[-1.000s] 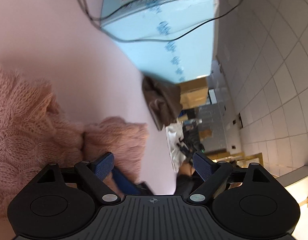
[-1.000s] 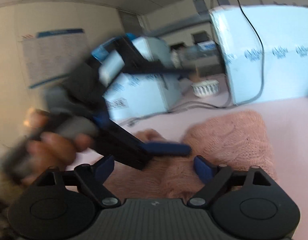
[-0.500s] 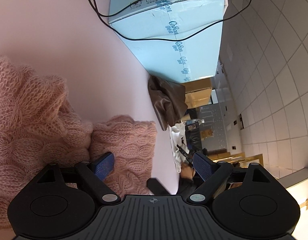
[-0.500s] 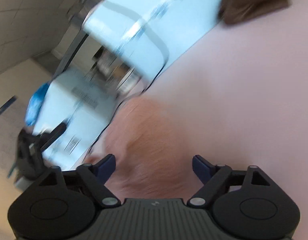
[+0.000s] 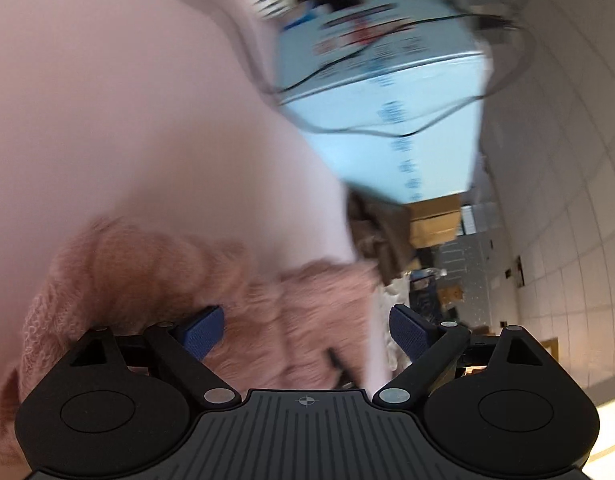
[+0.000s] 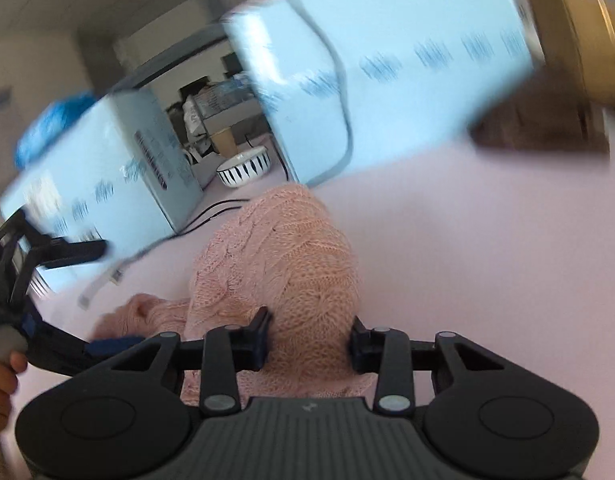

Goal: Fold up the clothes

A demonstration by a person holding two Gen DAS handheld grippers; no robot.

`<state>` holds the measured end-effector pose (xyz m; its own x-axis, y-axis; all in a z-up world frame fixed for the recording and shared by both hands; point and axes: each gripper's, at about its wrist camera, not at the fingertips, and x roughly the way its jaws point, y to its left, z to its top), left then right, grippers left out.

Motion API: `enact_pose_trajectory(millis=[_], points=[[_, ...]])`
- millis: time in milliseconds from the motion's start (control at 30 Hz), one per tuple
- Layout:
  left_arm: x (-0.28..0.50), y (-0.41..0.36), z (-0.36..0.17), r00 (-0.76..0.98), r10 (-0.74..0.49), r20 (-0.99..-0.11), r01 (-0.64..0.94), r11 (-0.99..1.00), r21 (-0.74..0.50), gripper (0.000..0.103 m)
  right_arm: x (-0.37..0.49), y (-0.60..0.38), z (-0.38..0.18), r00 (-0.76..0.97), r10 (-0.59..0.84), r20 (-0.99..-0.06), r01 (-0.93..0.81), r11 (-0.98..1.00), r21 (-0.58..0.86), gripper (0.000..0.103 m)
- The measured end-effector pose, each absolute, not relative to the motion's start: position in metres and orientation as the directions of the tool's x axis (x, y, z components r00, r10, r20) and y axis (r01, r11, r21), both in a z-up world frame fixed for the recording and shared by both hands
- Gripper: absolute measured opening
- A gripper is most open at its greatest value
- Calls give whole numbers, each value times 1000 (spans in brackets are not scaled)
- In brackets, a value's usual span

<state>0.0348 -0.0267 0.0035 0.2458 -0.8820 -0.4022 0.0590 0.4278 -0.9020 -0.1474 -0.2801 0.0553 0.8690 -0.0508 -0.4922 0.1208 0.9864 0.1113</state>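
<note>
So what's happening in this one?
A person with a handheld gripper in each hand is folding a pink knit sweater on a pale pink table. The right gripper is closing its jaws around a bunched fold of the sweater. The left gripper is opening, its jaws wide over another part of the sweater near the table edge, gripping nothing. Light blue boxes and a patterned bowl sit behind. Both views are motion-blurred.
</note>
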Motion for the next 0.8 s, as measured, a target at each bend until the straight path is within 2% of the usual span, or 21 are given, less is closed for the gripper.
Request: enact_pose_trajectory(millis=[100,167,267,400,500,600,700,800], points=[[36,-26,-5,273,-888,-370,46,396,-917,92,-146,-222,61,923,-128,-364,39,970,-241,39],[38,-22,-5,277,-889,-363,18,383,-924,92,-149,-196,62,943,-97,-319,-25,933,-359,39],[41,-15,-3,279,-888,-365,-14,377,-926,92,-155,-173,64,956,-20,-292,-113,895,-431,40],[32,11,31,390,-834,-390,36,437,-899,92,-155,-163,70,944,103,-313,-230,887,-401,41],[8,47,71,563,-750,-347,122,490,-863,92,-159,-147,70,929,176,-325,-315,838,-445,43],[-2,59,82,573,-745,-342,124,491,-863,92,-159,-129,67,906,241,-349,-396,774,-494,44],[-13,73,89,574,-776,-261,157,418,-895,92,-152,-117,67,828,362,-429,-535,740,-407,48],[-18,71,94,569,-785,-246,205,425,-881,92,-136,-116,64,748,444,-494,-616,742,-265,52]])
